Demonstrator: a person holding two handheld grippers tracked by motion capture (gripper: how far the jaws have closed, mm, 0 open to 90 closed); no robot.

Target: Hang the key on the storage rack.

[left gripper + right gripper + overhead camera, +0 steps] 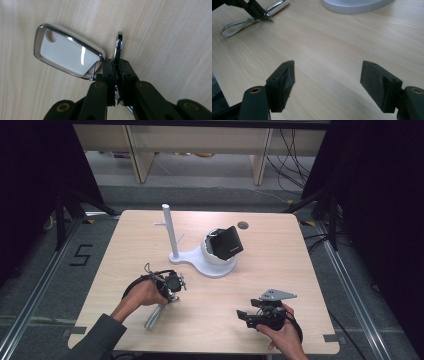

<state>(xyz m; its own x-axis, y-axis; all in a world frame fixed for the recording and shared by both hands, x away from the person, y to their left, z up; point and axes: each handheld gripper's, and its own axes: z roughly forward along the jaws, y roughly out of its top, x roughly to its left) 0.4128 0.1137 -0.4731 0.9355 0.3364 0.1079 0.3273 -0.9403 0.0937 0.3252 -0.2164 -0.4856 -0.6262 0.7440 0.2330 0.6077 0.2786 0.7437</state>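
Observation:
A chrome-framed piece with a white face (66, 53) lies on the wooden table (260, 270). In the left gripper view, my left gripper (117, 63) is shut on a thin chrome part (119, 43) next to that frame. From above, the left gripper (172, 291) points down at the table and the chrome piece (155, 316) stretches toward the front edge. My right gripper (243, 316) rests low at the front right, pointing left. Its jaws stand wide open (329, 75) over bare wood. The right gripper view also has the chrome piece's wire loop (235, 26) farther off.
A white stand with an upright pole (170, 232) and a rounded base (215, 269) sits mid-table, carrying a tilted black box (226, 242); its base edge (357, 6) shows beyond the right gripper. A small dark round hole (243, 225) lies near the far edge.

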